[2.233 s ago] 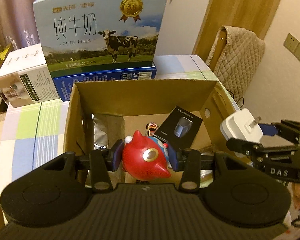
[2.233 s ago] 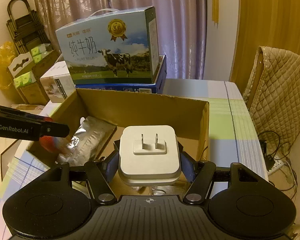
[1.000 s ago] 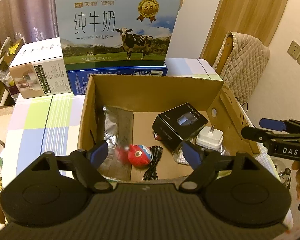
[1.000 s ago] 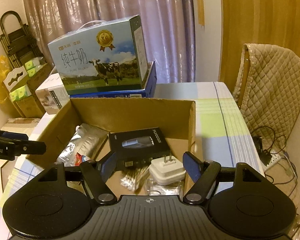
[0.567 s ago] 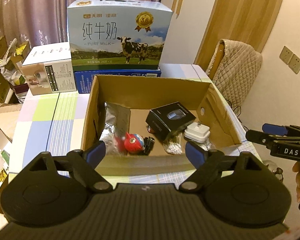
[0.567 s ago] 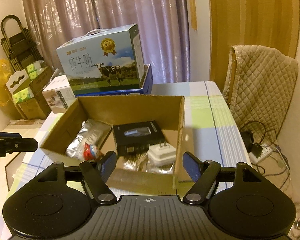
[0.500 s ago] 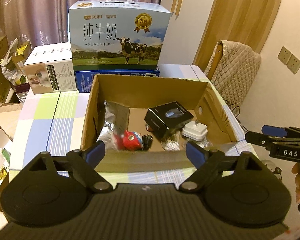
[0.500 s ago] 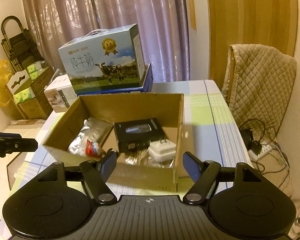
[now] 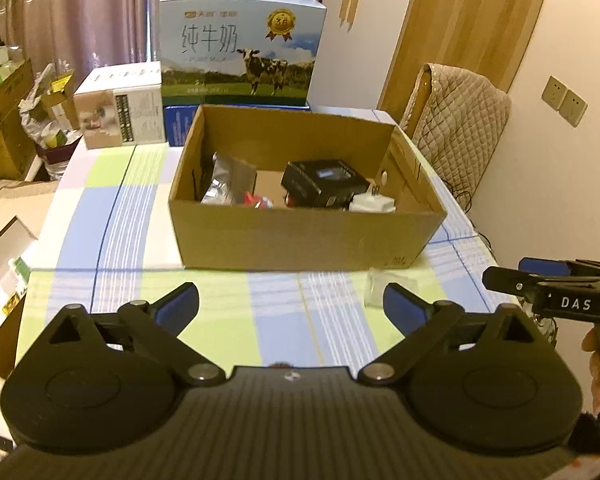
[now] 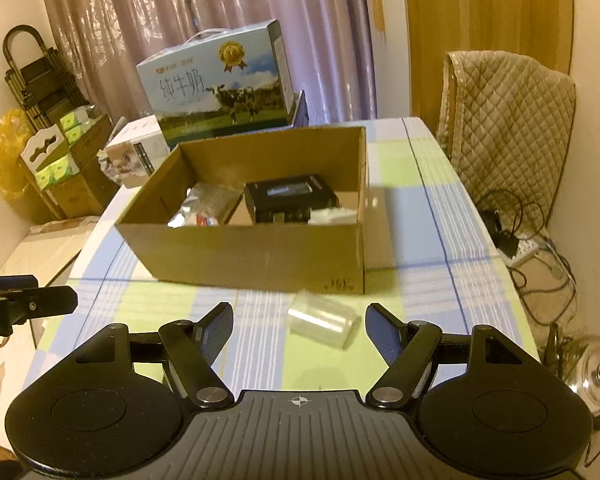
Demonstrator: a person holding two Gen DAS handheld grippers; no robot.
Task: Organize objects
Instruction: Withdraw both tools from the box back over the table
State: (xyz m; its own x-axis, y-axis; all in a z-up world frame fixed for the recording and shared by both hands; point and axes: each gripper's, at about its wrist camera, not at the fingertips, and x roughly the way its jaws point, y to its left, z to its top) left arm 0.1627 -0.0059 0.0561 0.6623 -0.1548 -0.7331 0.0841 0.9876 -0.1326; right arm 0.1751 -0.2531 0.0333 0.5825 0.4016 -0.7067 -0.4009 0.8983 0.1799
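The left claw (image 9: 291, 306) is spread wide and holds nothing, poised above the checked tabletop (image 9: 260, 320) short of the cardboard box (image 9: 300, 236). Bare cloth lies between its blue fingertips (image 9: 178, 304) and the box's near wall. The right claw (image 10: 300, 330) is likewise spread and empty, and a small clear plastic cup (image 10: 320, 320) lies on its side on the tabletop between its fingers, touching neither, just in front of the box's near right corner. From the left wrist view the same cup (image 9: 380, 286) sits just beyond the left claw's right fingertip.

The box is open-topped, its near wall hiding the lower parts of the contents. Inside, from left to right, lie a silver foil pouch (image 9: 226, 184), a red toy (image 9: 256, 201), a black product box (image 9: 324, 180) and a white plug adapter (image 9: 374, 202) against the right wall.

Behind the box, just beside its far edge, a milk carton case (image 9: 240, 52) stands on a blue box, with a white carton (image 9: 120, 106) to their left. To the box's left the tabletop is open as far as its left edge; on the right a narrower strip runs between the box and the tabletop's edge, beyond which stands a chair with a quilted cover (image 10: 508, 120).
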